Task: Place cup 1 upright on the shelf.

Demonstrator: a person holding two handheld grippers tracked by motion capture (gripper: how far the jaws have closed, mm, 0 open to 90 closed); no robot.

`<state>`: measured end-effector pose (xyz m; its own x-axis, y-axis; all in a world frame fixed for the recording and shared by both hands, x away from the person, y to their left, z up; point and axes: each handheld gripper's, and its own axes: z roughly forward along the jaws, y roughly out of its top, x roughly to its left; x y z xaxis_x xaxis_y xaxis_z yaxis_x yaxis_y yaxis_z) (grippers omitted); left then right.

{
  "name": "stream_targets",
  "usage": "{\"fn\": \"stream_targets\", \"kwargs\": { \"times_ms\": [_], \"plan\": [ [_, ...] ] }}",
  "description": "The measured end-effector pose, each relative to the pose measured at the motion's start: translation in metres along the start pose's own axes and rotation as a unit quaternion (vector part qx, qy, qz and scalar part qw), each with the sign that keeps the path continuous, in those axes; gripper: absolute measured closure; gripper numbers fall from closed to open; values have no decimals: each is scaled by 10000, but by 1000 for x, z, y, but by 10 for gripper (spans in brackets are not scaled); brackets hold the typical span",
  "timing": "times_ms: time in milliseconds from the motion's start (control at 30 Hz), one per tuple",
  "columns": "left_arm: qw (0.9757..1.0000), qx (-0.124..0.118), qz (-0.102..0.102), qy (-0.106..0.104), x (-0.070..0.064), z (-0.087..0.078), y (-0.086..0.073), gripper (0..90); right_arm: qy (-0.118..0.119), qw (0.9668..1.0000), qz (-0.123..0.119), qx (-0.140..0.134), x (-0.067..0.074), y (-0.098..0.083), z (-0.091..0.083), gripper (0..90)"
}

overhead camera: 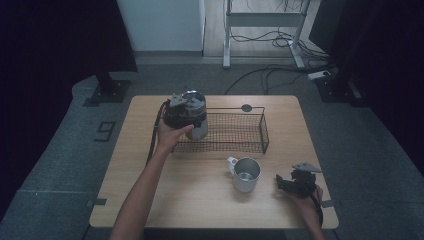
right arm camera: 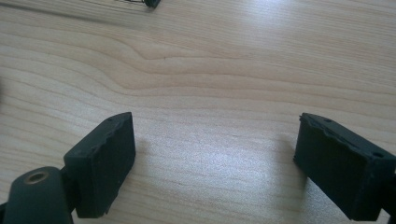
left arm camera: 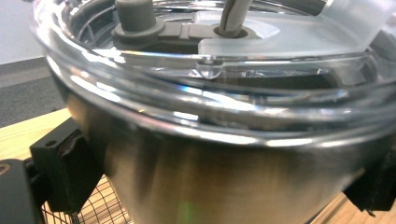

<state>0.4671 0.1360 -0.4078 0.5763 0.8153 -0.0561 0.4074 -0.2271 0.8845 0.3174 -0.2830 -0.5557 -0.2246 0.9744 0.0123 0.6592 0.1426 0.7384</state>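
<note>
While my left tool [overhead camera: 186, 116] is clamping the steel tumbler [left arm camera: 224, 177] upright | basket [overhead camera: 263, 131] seemingly just beneath | right tool [right arm camera: 212, 154] idling open.

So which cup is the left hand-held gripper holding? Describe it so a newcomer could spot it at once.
Start at the wooden table and find the black wire basket across its middle. At the basket's left end the left hand-held gripper clamps a steel tumbler. Unlike the open, handled steel mug nearer the person, it has a clear lid.
</note>
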Motion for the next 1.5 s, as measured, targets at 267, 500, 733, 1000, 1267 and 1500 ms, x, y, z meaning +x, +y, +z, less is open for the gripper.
{"fn": "stream_targets", "kwargs": {
  "times_ms": [267, 500, 733, 1000, 1267, 1500],
  "plan": [
    [9999, 137, -22, 18, 2, 10, -9, 44, -1, 10000, 0, 0, 0, 0, 0, 120],
    [9997, 251, -49, 23, 1, 18, -16, 44, 0, 10000, 0, 0, 0, 0, 0, 120],
    [9995, 295, -84, 21, 1, 23, -21, 44, 0, 10000, -1, 0, 0, 0, 0, 121],
    [9992, 376, -133, 43, 1, 29, -28, 44, -1, 10000, -3, 6, 0, 0, 0, 121],
    [9989, 436, -136, 96, 0, 34, -32, 43, 0, 10000, -4, 6, 0, 0, 0, 121],
    [9989, 434, -135, 136, -2, 38, -35, 43, -1, 10000, -4, 6, 0, 0, 0, 121]
  ]
}}
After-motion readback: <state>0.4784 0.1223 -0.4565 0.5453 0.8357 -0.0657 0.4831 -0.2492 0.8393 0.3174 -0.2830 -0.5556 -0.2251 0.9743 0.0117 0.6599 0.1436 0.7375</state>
